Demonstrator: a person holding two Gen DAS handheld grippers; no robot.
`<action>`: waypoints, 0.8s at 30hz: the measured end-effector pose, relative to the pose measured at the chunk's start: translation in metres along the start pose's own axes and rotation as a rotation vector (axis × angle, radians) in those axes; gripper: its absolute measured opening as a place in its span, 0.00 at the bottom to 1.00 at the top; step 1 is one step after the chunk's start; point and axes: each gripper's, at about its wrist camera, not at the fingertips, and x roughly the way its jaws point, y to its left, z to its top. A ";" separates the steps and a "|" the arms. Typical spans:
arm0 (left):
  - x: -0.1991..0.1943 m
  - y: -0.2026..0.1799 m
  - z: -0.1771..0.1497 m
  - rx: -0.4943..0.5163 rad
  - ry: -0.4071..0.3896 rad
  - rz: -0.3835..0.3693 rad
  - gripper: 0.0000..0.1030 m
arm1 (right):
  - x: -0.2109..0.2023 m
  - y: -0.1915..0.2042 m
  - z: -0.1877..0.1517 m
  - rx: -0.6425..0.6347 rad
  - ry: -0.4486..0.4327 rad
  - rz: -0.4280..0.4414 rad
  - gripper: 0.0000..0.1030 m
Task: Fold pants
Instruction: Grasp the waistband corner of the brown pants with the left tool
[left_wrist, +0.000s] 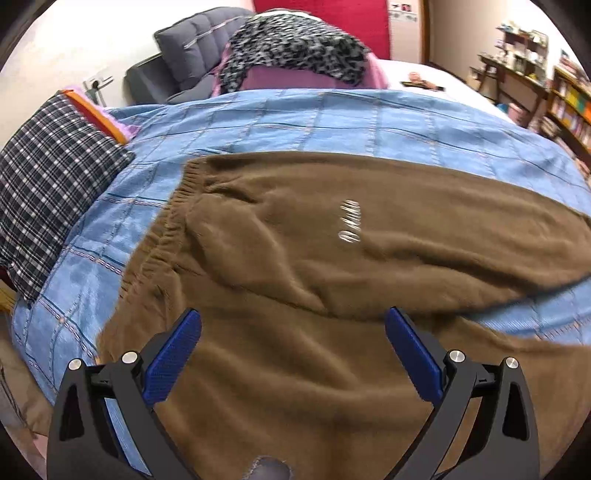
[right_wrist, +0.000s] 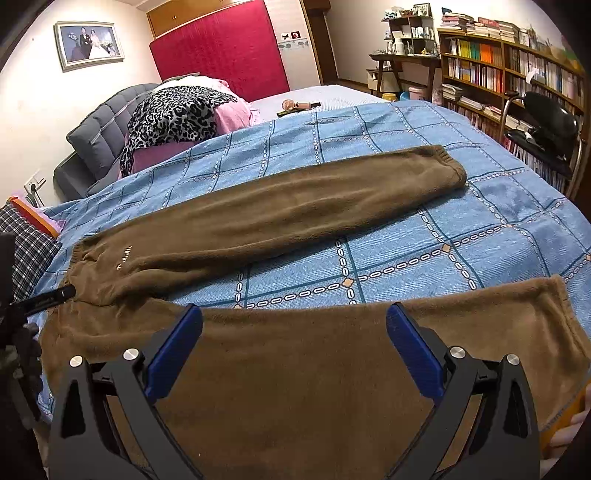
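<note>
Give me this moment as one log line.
stage: pre-fold | pants: spread flat on blue blanket, legs apart | left gripper: open, over waist end | right gripper: open, over near leg | held: nothing

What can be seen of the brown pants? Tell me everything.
The pants are brown, fleecy and soft-looking, with a ribbed elastic waistband, ribbed cuffs and small white script near the hip. They lie unfolded on the blue blanket, waist to the left, legs spread apart in a V with blanket showing between them. The far leg lies flat; the near leg runs under both open grippers, left and right. Neither grips the fabric.
</note>
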 end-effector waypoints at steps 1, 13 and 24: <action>0.009 0.009 0.007 -0.019 0.004 0.010 0.95 | 0.004 0.000 0.001 -0.002 0.006 0.000 0.97; 0.086 0.099 0.074 -0.230 0.021 0.052 0.95 | 0.050 0.008 0.013 -0.021 0.077 -0.006 0.97; 0.168 0.143 0.135 -0.254 0.042 0.129 0.95 | 0.083 0.007 0.023 -0.015 0.124 -0.014 0.97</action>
